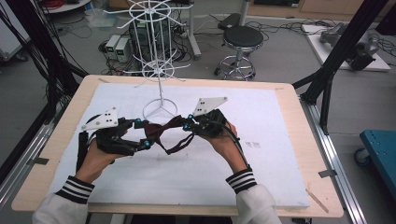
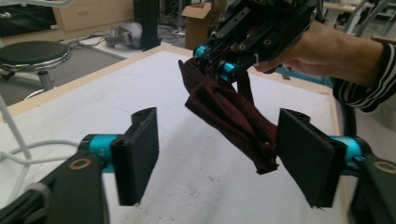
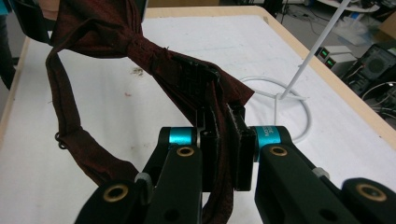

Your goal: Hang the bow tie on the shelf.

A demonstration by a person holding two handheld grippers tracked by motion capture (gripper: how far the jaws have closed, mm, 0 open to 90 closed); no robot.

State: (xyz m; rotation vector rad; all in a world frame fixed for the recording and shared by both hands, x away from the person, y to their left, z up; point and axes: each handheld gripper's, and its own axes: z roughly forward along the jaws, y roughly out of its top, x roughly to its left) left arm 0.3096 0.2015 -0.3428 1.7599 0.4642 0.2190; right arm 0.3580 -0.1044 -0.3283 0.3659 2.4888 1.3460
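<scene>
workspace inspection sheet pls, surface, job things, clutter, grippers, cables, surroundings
surface: white mat on a wooden table, with a few small dark specks.
job's things: dark red bow tie with its strap hanging, held above the mat between both grippers; white wire display rack standing at the mat's far side.
clutter: nothing seen on the mat.
grippers: right gripper shut on one wing of the bow tie; left gripper open, the tie's other wing against one of its fingers.
cables: a black cable trails from the right gripper over the person's wrist; many more on the floor.
surroundings: black stool, electronics boxes, black frame struts, blue cart.
</scene>
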